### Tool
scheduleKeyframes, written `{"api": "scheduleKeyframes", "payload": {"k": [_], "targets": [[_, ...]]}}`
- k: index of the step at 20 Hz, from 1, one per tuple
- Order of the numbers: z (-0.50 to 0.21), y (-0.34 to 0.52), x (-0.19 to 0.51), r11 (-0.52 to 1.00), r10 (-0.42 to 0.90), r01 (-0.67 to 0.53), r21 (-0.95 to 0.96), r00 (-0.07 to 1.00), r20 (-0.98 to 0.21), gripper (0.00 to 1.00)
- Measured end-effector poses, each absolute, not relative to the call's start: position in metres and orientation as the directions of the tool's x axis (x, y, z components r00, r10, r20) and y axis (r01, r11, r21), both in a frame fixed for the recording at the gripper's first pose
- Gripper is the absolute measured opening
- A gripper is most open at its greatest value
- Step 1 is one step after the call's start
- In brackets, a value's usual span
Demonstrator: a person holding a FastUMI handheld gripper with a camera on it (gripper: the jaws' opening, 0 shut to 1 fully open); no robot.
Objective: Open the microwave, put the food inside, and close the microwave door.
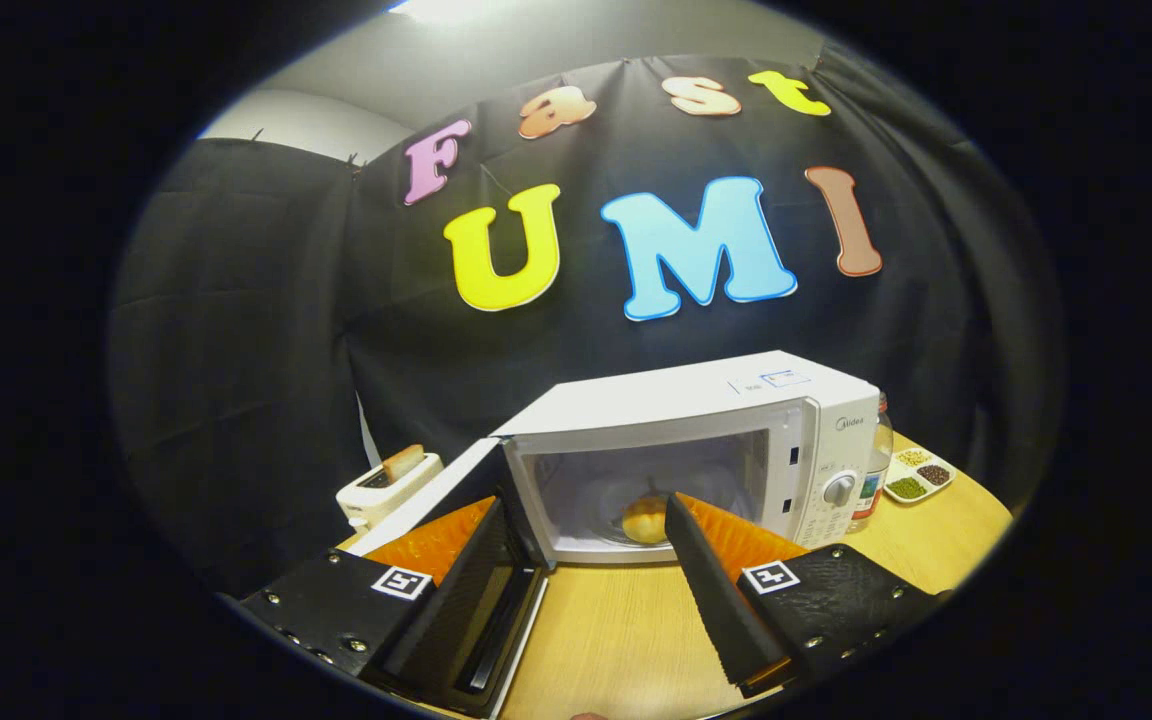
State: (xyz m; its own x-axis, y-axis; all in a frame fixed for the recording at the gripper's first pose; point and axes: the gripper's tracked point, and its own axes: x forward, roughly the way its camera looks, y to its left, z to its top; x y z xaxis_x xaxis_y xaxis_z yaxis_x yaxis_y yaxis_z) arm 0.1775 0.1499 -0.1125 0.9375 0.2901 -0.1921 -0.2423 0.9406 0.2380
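Microwave [696,440]: white, on the wooden table [616,630], door [456,560] swung wide beside the left finger.
Food [644,520]: roundish, golden, inside the cavity, beyond the fingertips.
Gripper [591,530]: spread wide, grasping nothing, level, aimed at the cavity.
Toaster [386,488]: beyond the door.
Tray [919,473]: sectioned, past the microwave's other side.

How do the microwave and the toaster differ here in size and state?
The microwave is much bigger than the toaster. The microwave's door hangs open with food inside; the toaster has a slice sticking up from its slot. Both are white and sit on the wooden table. The gripper is open, holding nothing.
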Motion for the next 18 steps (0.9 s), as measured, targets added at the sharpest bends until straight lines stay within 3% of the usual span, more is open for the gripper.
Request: {"api": "scheduleKeyframes", "payload": {"k": [11, 18], "targets": [[-0.056, 0.239, 0.073, 0.866, 0.473, -0.438, 0.242, 0.875, -0.106, 0.97], [-0.059, 0.306, 0.016, 0.782, 0.612, -0.583, 0.219, 0.786, -0.091, 0.97]]}}
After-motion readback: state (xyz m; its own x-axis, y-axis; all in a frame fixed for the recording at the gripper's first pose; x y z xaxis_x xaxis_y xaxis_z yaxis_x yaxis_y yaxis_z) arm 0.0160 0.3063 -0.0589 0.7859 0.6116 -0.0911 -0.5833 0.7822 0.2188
